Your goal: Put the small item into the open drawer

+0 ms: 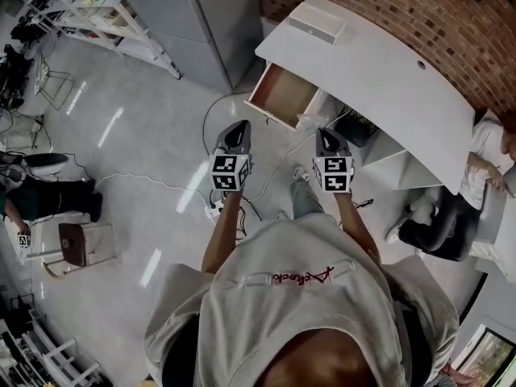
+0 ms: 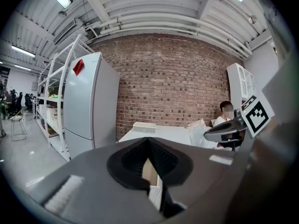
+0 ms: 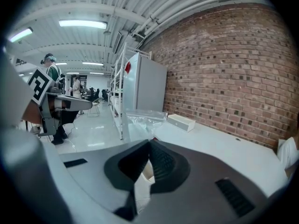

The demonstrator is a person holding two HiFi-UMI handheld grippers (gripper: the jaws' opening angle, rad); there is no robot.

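Observation:
The open drawer (image 1: pixel 282 93), with a brown wooden inside, juts from the left end of the white desk (image 1: pixel 387 79). A crumpled clear plastic bag (image 1: pixel 311 120) lies at the desk edge beside it, also seen in the right gripper view (image 3: pixel 145 115). A flat white box (image 1: pixel 317 24) rests on the desk's far end. My left gripper (image 1: pixel 239 124) and right gripper (image 1: pixel 325 132) hover side by side above the floor, short of the drawer. Both are shut with nothing between the jaws (image 2: pixel 148 141) (image 3: pixel 150 143). I cannot pick out a small item.
A grey fridge (image 1: pixel 201 14) and white shelves (image 1: pixel 89 14) stand left of the desk. Cables and a power strip (image 1: pixel 216 208) lie on the floor below my grippers. One person sits at the desk's right end (image 1: pixel 476 184), another at far left (image 1: pixel 48 192) beside a brown stool (image 1: pixel 81 244).

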